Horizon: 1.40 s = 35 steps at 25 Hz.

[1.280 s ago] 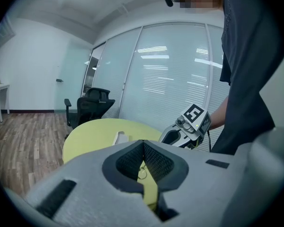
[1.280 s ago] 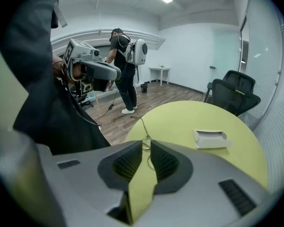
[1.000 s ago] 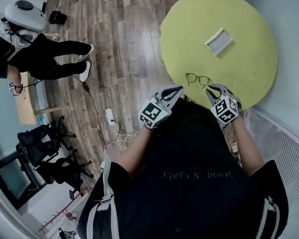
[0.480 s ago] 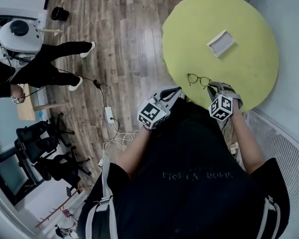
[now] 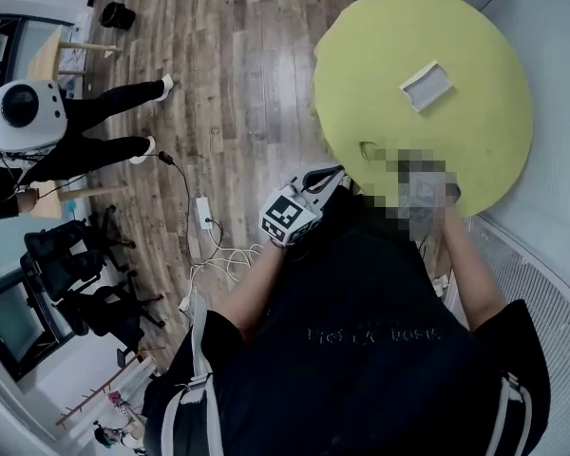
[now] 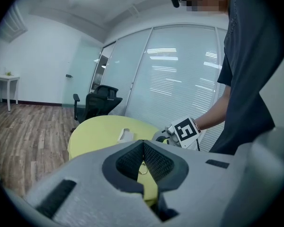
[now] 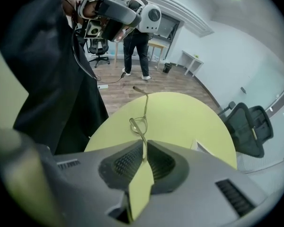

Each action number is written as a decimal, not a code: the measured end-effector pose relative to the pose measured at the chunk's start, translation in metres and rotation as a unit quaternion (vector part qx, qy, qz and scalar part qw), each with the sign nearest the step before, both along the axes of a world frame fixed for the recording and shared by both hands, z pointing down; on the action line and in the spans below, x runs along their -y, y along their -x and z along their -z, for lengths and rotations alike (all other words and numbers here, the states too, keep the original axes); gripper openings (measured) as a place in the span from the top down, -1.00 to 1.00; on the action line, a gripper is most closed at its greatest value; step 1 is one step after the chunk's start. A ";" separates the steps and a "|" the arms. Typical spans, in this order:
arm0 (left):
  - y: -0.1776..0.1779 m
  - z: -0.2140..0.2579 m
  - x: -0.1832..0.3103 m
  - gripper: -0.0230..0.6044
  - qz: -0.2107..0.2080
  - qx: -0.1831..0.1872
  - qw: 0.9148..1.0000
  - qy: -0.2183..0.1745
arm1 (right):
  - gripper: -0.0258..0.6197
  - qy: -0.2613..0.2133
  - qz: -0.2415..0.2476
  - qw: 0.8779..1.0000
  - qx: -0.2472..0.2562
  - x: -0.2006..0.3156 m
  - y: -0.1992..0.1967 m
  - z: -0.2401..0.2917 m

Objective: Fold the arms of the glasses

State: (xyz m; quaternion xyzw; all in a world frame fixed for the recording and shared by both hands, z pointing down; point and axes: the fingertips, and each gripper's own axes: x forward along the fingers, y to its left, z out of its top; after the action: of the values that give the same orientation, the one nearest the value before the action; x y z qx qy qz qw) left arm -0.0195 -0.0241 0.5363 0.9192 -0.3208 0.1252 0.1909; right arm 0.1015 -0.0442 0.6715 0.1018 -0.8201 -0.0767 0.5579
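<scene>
1. right claw (image 7: 144, 151) has been brought forward onto the glasses (image 7: 142, 129), now pinched on a thin wire part at the near edge of the surface (image 7: 189, 117).
2. long axis is seen running straight away from that claw.
3. left claw (image 6: 143, 144) is pressed together, empty, farther off.

Right gripper (image 7: 144, 149) moved in; jaws now clamp glasses (image 7: 137, 125).

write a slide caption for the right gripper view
Right gripper shut on the thin wire glasses, round yellow table behind.
</scene>
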 end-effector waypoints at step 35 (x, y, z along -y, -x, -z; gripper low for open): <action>0.039 -0.005 -0.015 0.87 0.051 0.003 0.998 0.029 | 0.83 0.071 0.033 0.995 -0.060 0.004 0.034 -0.068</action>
State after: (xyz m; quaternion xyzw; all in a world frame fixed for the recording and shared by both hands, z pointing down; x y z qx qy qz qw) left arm -0.0587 -0.0087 0.5413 0.8954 -0.3637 0.1277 0.2227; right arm 0.0678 -0.0485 0.7395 0.0297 -0.7917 -0.0423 0.6087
